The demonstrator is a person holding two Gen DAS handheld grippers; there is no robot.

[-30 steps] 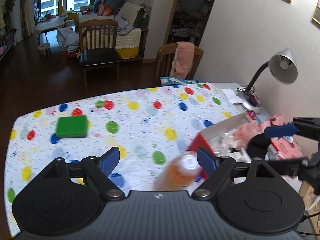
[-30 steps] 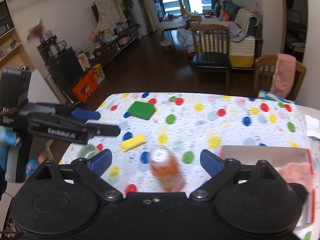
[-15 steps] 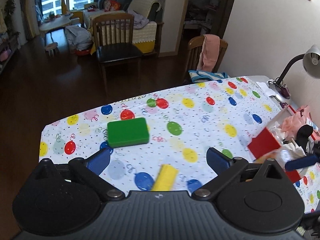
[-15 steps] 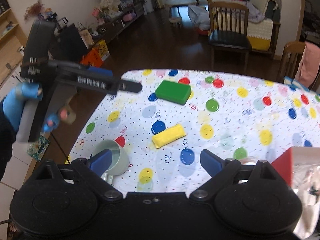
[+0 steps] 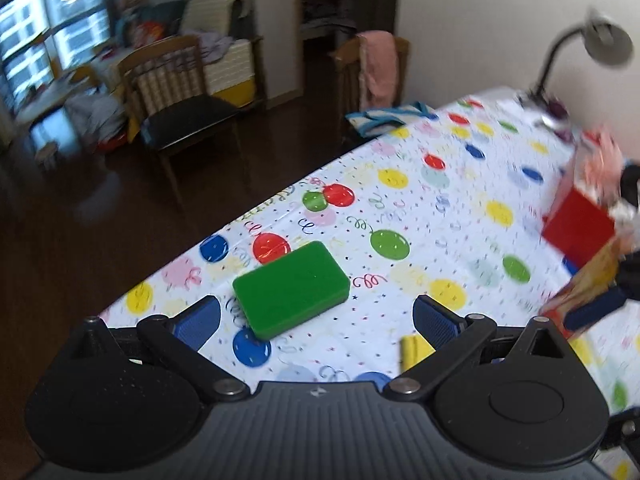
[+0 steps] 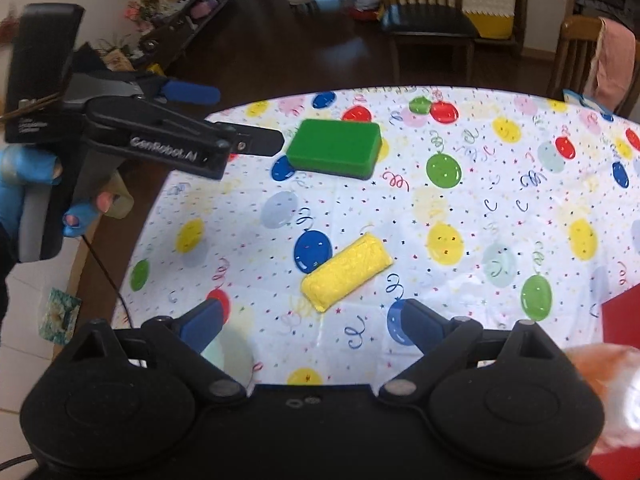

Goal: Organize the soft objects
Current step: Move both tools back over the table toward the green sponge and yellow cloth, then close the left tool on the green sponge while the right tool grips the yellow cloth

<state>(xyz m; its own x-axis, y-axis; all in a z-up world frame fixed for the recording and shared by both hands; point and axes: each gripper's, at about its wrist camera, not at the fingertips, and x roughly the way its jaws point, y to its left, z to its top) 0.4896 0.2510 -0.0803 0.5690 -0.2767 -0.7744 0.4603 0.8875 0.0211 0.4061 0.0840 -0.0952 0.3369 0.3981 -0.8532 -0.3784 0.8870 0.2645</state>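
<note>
two soft blocks flat on the worktop, both tools wide and empty

the green block [image 5: 291, 289] lies flat near the far-left corner of the worktop [image 5: 460, 216]. in the right wrist view its long axis runs left to right, roughly parallel to the far edge. the yellow sponge [image 6: 346, 271] lies nearer the middle. its long axis runs diagonally, with the upper end to the right and the lower end to the left, near the camera. the two lie apart, with bare cloth between them.

the left tool [image 5: 316, 320] hangs over the near side of the green block with its jaws wide and nothing between them; they have just been opening. in the right wrist view it reaches in from the left edge of the worktop, held by a blue-gloved hand [image 6: 30, 184], and its tip is just left of the block. the right tool [image 6: 312, 326] is also wide and empty, with the yellow sponge just ahead of its fingers, not touching them.

the green block has little cloth between it and the far and left edges. right of both blocks the cloth lies open as far as a red box [image 5: 578, 228] at the right side, which is blurred. a pale green cup [image 6: 230, 354] sits just behind the right tool's left finger.
</note>
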